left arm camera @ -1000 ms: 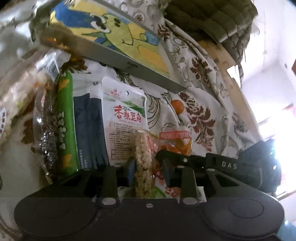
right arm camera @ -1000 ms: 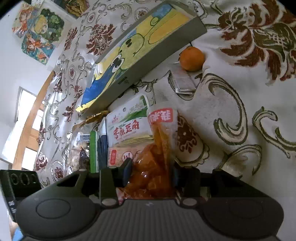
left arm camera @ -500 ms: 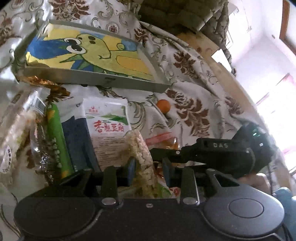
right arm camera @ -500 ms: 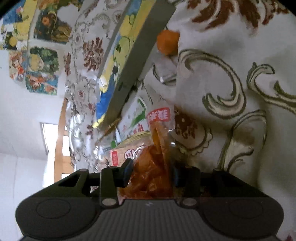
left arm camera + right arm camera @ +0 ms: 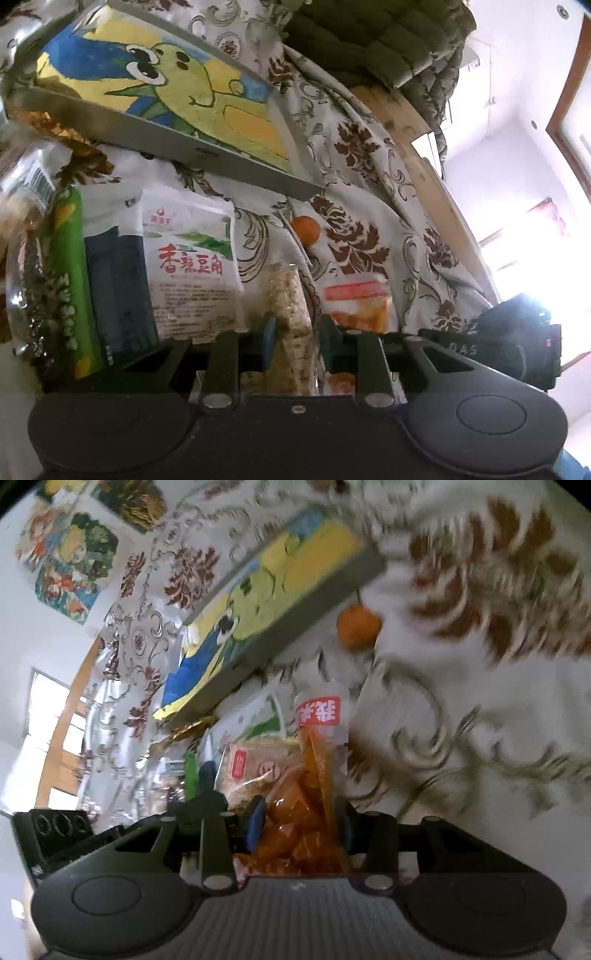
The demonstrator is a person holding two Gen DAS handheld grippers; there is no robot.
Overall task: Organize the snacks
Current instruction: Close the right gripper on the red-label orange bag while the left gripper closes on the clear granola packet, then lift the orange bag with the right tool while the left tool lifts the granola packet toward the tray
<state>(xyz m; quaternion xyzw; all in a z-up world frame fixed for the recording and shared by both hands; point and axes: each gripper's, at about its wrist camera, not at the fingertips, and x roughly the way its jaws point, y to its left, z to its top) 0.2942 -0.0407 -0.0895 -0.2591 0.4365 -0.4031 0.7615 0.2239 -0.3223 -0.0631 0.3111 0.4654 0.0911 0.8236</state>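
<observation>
The left claw, jaws just closing, clamps a rice cracker bar pointing forward lengthwise; the right claw clamps an orange snack bag, likewise lengthwise.

One grey tray, one orange, several snack packets (overlapping, uncountable).

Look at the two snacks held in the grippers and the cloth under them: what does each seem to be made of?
Rice-cracker pack: clear glossy plastic film, probably; the grainy cake shows through.
Orange snack pouch: transparent shiny plastic, creased, with a red printed label.
Tablecloth: patterned cloth, perhaps under a clear cover; it glints at the far edge.
</observation>
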